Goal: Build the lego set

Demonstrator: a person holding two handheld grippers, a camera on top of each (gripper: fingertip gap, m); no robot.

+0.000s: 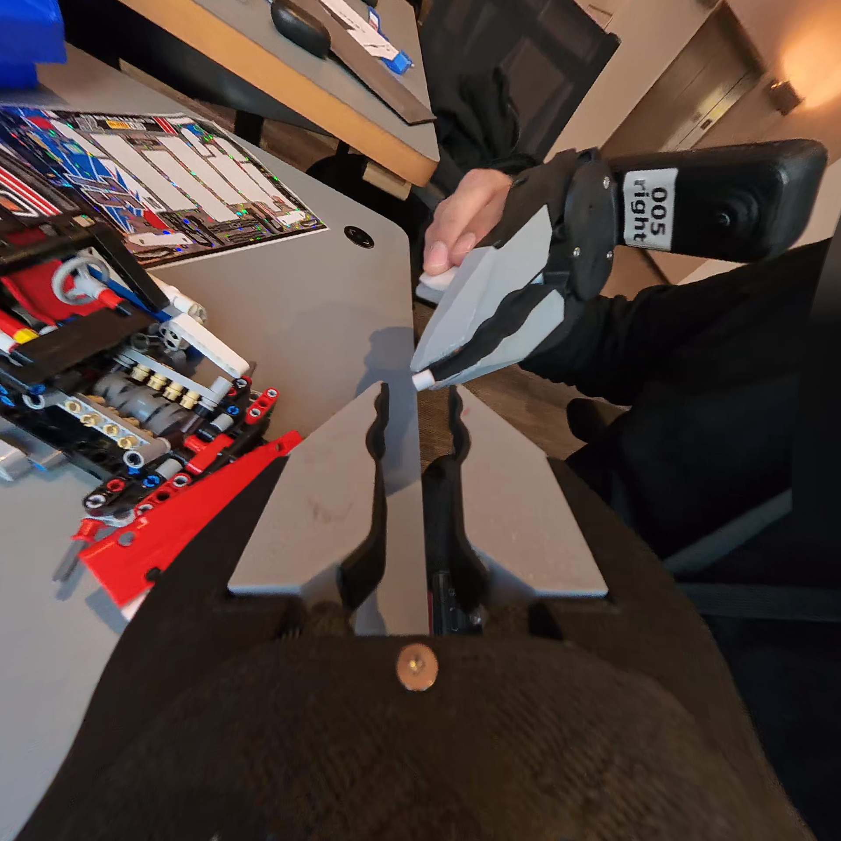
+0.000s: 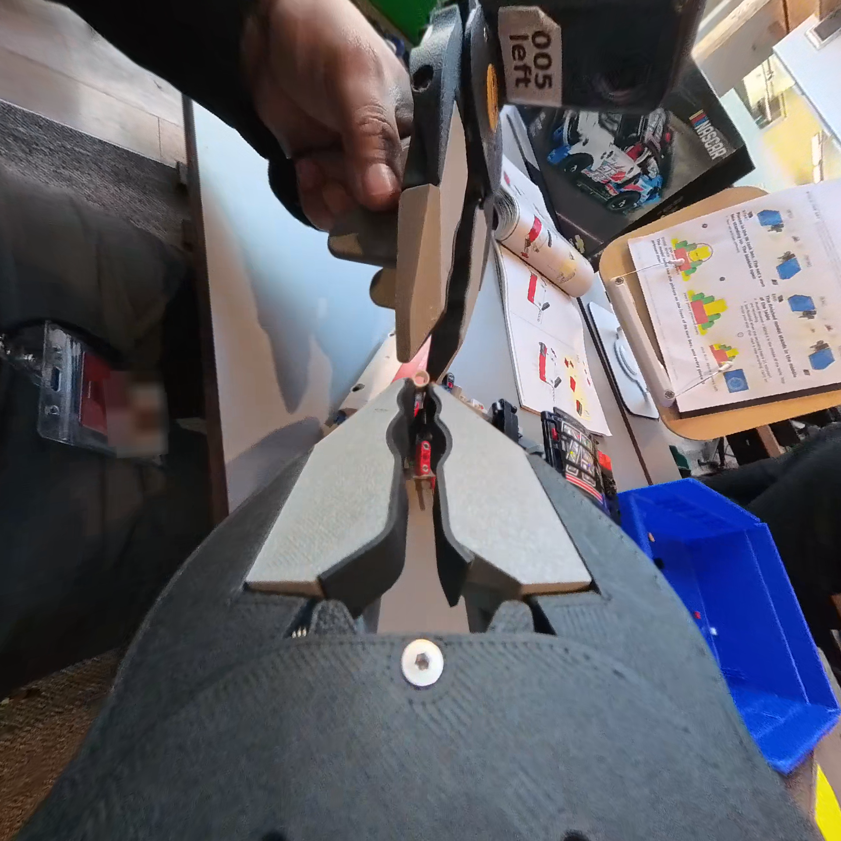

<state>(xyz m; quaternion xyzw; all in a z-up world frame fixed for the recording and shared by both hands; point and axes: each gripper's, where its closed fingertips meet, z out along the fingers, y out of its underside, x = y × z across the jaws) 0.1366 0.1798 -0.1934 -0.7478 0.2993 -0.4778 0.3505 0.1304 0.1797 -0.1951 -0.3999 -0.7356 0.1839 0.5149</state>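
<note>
Your right gripper (image 2: 421, 384) had matt grey pads on rough, layered black printed plastic, with a bright metal screw (image 2: 422, 661) at its base. The lego model (image 1: 123, 387) looked like glossy hard plastic — red, black, white. Beside it, the sticker sheet (image 1: 159, 182) glittered. The table (image 1: 296, 291) was smooth, matt grey; the blue bin (image 2: 737, 605) — ridged plastic.

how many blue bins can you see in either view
1. A blue bin sits low on the right in the right wrist view. A blurred blue shape at the left wrist view's top-left corner may be the same bin.
</note>
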